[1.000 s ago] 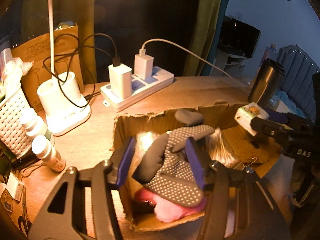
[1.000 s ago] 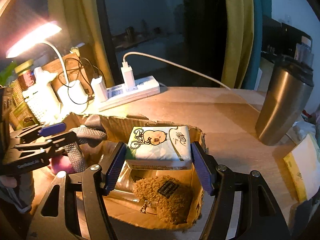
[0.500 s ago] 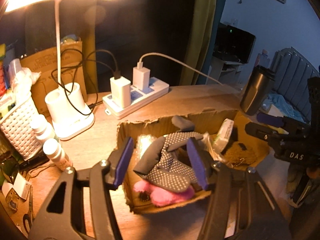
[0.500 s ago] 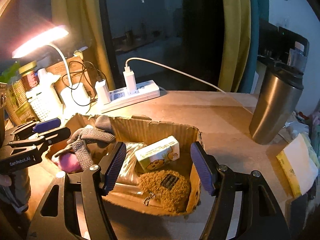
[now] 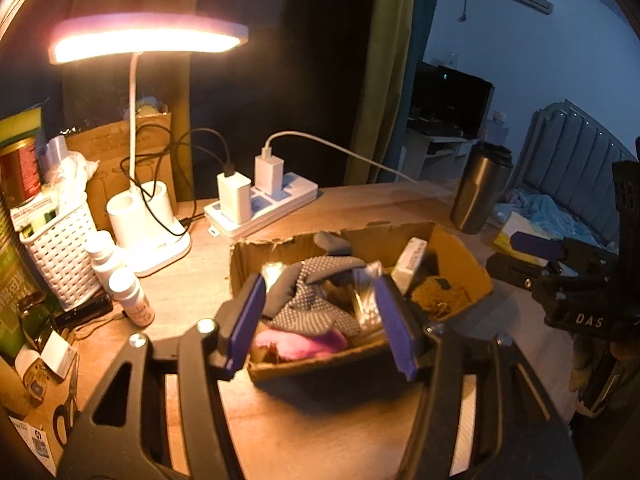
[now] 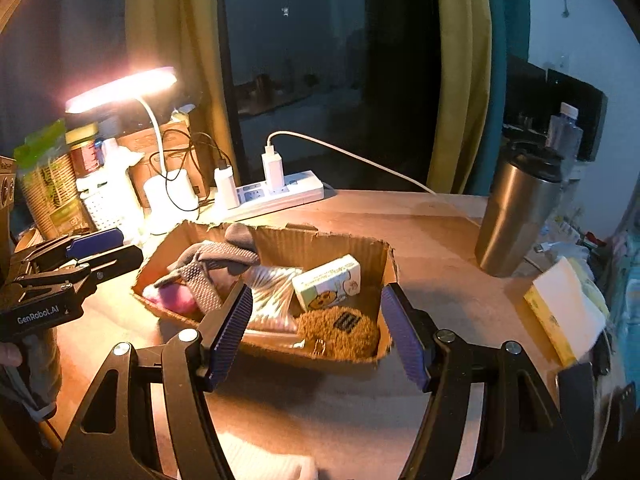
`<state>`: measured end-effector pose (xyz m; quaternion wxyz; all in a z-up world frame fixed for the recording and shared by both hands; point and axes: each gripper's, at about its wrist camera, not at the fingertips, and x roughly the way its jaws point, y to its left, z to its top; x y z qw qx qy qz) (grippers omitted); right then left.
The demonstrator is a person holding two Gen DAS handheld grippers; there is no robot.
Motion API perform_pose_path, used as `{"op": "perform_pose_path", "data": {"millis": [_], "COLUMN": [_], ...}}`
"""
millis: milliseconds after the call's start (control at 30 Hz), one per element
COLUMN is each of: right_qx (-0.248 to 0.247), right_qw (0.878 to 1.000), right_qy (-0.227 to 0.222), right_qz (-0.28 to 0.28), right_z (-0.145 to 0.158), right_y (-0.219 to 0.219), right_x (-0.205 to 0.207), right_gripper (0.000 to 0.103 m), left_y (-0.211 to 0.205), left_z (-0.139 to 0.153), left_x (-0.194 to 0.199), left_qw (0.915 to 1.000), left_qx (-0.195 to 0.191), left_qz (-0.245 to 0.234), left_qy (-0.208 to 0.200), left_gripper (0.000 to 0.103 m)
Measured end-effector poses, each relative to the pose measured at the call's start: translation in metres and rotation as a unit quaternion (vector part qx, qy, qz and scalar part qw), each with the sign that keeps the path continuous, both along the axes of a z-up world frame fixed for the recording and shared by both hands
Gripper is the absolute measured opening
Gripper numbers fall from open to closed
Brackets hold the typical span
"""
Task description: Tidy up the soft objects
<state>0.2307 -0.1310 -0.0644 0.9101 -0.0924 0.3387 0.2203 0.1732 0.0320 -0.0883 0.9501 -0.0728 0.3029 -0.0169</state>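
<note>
A torn cardboard box (image 6: 320, 240) (image 5: 460, 256) sits mid-table. In it lie grey dotted gloves (image 6: 216, 264) (image 5: 312, 300), a pink fluffy item (image 6: 176, 296) (image 5: 296, 340), a shiny plastic packet (image 6: 272, 292), a tissue pack (image 6: 328, 282) (image 5: 412, 258) and a brown fuzzy pouch (image 6: 340, 332) (image 5: 440, 298). My left gripper (image 5: 320, 320) is open and empty, held back above the box's near side. My right gripper (image 6: 316, 328) is open and empty, held back at the box's near right end.
A lit desk lamp (image 5: 148, 40) on a white base (image 5: 148, 220), a power strip (image 6: 276, 196) with chargers, a white basket (image 5: 60, 244), pill bottles (image 5: 128, 288) stand left and behind. A steel tumbler (image 6: 516, 216) and a yellow-edged packet (image 6: 564, 316) lie right.
The right gripper let the tissue pack go into the box and pulled back. The left gripper let go of the gloves and also drew back and up.
</note>
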Motion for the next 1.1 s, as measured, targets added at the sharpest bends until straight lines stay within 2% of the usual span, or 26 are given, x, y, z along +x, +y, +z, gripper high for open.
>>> {"op": "perform_pose_path", "data": {"millis": [133,233,833,1100], "right_qx": [-0.004,-0.006,-0.019,-0.031], "right_qw": [1.0,1.0,0.999,0.998], "right_qy": [-0.001,0.001,0.035,0.059], "right_qz": [-0.005,-0.01,-0.01,-0.005], "right_z": [0.0,-0.002,-0.037,-0.063], "right_y": [-0.003,-0.008,-0.017,-0.016], "right_x": [-0.018,-0.031,-0.103,-0.13], "right_gripper": [0.07,0.07,0.07,0.061], "left_y": [-0.002,-0.002,-0.008,-0.013], "left_z": [0.001,0.001,-0.027,-0.046], "left_x": [-0.014,-0.026,-0.085,-0.106], "left_qw": [1.0,0.9999,0.9998,0.9996], "left_qx": [-0.003,-0.007,-0.021,-0.021], "left_qz": [-0.002,-0.002,-0.006,-0.013], "left_qy": [-0.005,-0.01,0.0,0.012], "left_gripper": [0.06,0.074,0.074,0.074]}}
